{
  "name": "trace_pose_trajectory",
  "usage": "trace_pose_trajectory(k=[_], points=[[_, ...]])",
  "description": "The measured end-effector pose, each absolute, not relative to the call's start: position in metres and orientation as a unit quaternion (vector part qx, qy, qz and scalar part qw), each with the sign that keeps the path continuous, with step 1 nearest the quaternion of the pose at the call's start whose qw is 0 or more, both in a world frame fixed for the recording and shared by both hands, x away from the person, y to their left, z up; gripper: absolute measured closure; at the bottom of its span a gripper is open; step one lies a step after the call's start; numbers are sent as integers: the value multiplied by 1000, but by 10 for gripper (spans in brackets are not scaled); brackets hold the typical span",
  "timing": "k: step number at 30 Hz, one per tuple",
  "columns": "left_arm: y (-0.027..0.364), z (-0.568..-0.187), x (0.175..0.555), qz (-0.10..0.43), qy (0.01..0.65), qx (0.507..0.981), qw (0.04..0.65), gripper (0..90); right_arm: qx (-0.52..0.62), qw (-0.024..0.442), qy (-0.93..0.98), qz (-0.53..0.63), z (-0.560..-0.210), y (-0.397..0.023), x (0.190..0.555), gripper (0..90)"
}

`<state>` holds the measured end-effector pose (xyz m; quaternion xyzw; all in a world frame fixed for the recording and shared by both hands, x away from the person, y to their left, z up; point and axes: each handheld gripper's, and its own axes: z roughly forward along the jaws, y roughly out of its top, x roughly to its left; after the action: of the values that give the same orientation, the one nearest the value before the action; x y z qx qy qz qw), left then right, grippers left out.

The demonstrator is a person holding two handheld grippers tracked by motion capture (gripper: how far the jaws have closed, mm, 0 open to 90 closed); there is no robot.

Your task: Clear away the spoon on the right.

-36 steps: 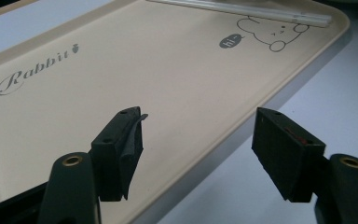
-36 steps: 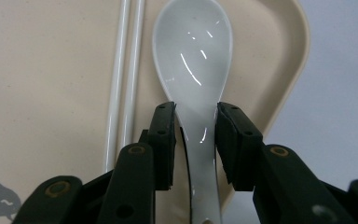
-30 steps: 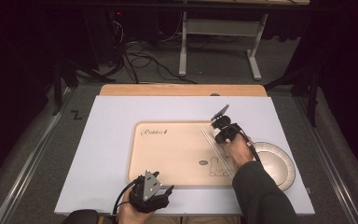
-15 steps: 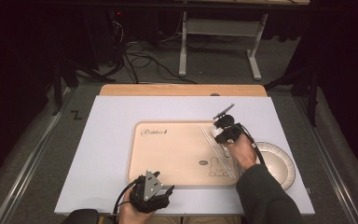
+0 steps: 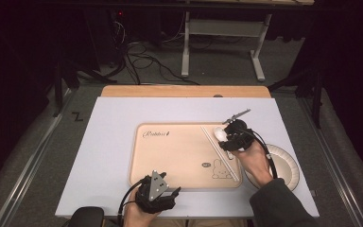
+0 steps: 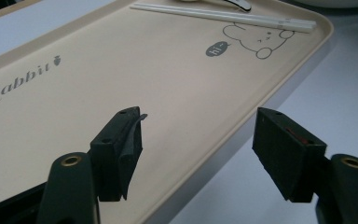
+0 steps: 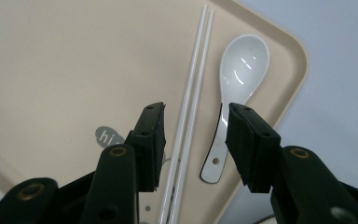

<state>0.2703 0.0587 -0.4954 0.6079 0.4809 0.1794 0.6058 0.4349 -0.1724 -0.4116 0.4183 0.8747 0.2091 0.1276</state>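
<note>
The pale beige rectangular plastic tray with its rabbit drawing lies flat on the white table top, and it is the reference for everything else. Along the tray's right side lie the pair of long white chopsticks, side by side, and just to their right, inside the tray's far right corner, the white ceramic soup spoon rests bowl up. The chief risk, as I judge it, is a jaw catching the spoon's handle or the chopsticks as the right gripper lifts away, which would skid them out of line or tip the spoon over the tray's low rim; a round white plate just off the tray's right edge could also be knocked by the forearm. The right gripper hangs above the tray's right side, pointing down; its jaws have just been opening and stand apart, gripping nothing. The left gripper sits low at the tray's near edge, jaws wide, empty, straddling the rim.
</note>
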Motion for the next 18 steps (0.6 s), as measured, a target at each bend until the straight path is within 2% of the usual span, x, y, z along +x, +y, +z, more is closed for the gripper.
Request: trace_pose_trajectory(k=[18], points=[[45, -494, 279, 154, 456, 621, 619, 333, 441, 116, 850, 264, -406, -219, 399, 559]])
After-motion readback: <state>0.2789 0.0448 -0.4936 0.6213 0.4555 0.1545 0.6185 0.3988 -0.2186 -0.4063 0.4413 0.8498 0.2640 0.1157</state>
